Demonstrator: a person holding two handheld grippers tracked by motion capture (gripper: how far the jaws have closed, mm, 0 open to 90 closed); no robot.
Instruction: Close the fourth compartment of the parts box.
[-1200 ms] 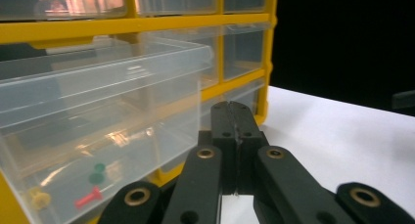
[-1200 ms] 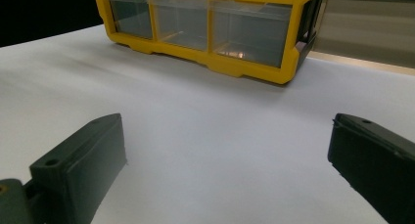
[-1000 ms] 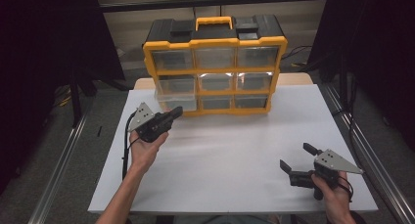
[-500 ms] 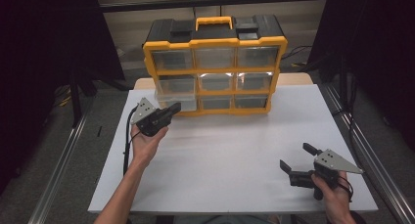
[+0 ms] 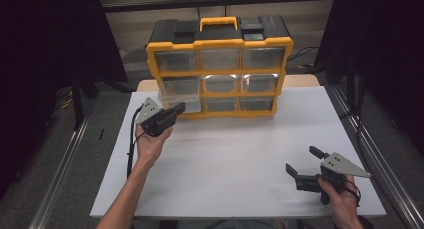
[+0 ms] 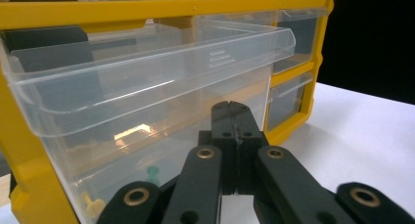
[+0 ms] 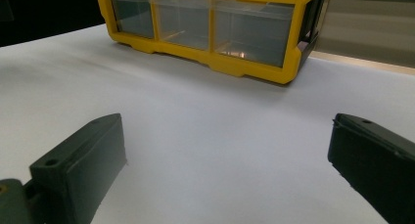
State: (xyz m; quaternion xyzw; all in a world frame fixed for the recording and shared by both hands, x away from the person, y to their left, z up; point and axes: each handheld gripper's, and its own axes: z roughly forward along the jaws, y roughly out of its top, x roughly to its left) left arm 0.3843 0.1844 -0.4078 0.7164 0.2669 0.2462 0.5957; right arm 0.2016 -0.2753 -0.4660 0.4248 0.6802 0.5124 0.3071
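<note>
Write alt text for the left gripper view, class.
The left tool, jaws shut, points at a clear plastic drawer pulled partway out of a yellow organizer. Small pins lie at the drawer's bottom, and white table shows to the right.

White table (image 5: 240,159); yellow drawer organizer (image 5: 220,64) stands at far edge.
</note>
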